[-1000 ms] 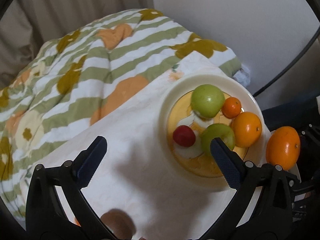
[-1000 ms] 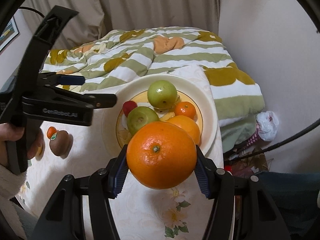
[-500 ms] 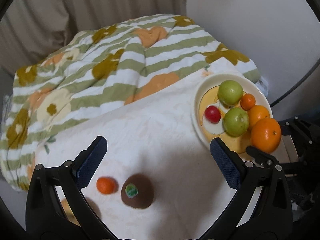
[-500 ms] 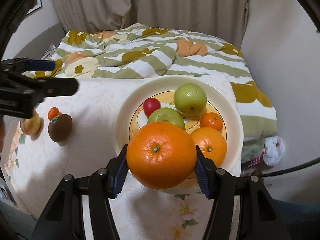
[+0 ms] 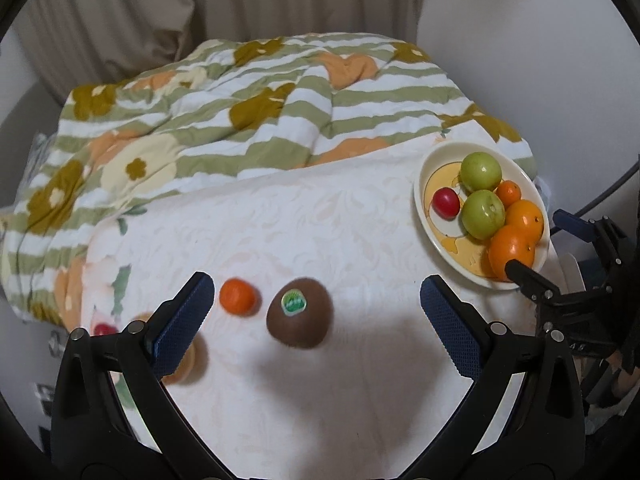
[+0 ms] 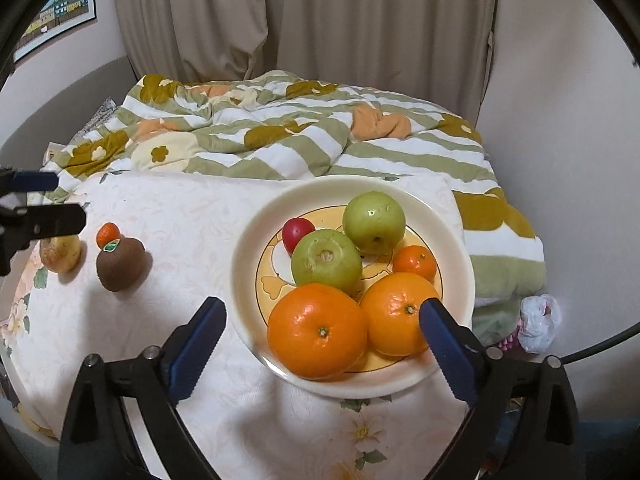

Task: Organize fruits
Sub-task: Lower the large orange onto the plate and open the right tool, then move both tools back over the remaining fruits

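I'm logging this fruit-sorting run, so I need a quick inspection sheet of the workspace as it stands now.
Surface: white floral tablecloth, lying over a striped quilt.
Job's things: plate holds two green apples, three oranges and a red fruit, the large orange at the near rim; kiwi, small orange and a yellowish fruit lie loose.
Clutter: white bag beside the bed.
Grippers: right gripper just opened, fingers clear of the large orange; left gripper open over the kiwi.
Cables: black cable at right.
Surroundings: curtains, wall picture.
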### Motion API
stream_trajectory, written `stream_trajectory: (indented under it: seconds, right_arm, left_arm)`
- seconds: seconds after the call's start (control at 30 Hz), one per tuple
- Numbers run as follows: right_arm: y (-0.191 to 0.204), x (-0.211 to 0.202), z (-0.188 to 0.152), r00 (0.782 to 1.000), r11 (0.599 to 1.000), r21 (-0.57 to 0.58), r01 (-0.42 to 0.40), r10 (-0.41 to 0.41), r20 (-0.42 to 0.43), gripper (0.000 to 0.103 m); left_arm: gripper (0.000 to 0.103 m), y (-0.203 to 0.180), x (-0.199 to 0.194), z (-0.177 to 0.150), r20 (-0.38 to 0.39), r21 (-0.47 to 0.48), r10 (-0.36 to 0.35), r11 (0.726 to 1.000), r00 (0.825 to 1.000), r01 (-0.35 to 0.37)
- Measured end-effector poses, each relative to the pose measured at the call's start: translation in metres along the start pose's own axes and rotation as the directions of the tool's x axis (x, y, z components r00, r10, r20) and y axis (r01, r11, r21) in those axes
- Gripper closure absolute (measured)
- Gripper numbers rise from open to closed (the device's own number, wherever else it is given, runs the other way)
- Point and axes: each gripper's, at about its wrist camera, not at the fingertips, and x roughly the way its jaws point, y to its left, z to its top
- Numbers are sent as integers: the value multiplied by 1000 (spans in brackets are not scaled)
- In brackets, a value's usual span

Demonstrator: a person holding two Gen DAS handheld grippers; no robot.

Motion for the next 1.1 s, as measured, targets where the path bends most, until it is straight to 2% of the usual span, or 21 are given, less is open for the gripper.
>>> stream_trajectory:
  seconds: [0.03, 0.23, 0.33, 0.4, 0.57, 0.73, 0.87, 0.97, 1.1]
  right_arm:
    - [-1, -2, 0, 1000, 1000, 5, -9, 9, 2, 1]
    - [-4, -22, 2, 999, 1000, -1, -29, 29, 33, 1]
    - [-5, -34, 6, 998, 998, -3, -57, 57, 7, 1]
    - [-5, -42, 9, 998, 998, -6, -70, 70, -9, 1]
    - [9, -65, 17, 997, 994, -82, -71, 73, 25, 1]
    - [29, -81, 28, 993, 989, -102, -108, 113, 44, 1]
    - [54, -87, 37, 991, 988, -99, -118, 124, 54, 1]
    - [78, -86, 43, 993, 990, -103, -94, 101, 60, 1]
    - [111, -80, 50, 996, 996, -50, -75, 78, 46, 1]
  left_arm:
    - [0, 1, -4, -3, 5, -9, 1, 1000, 1000, 0]
    - [0, 5, -30, -20, 51, -55, 21, 998, 998, -18]
    - [0, 9, -50, -28, 87, -87, 39, 996, 995, -32]
    - [0, 16, -69, -34, 118, -117, 64, 992, 991, -50]
    - [0, 42, -105, -52, 160, -199, 122, 976, 979, -89]
    - [0, 76, -128, -71, 180, -267, 174, 956, 968, -123]
    - [0, 108, -137, -83, 191, -291, 183, 949, 964, -122]
    - [0, 130, -135, -87, 190, -284, 169, 952, 967, -111]
    - [0, 161, -129, -86, 174, -234, 135, 968, 975, -92]
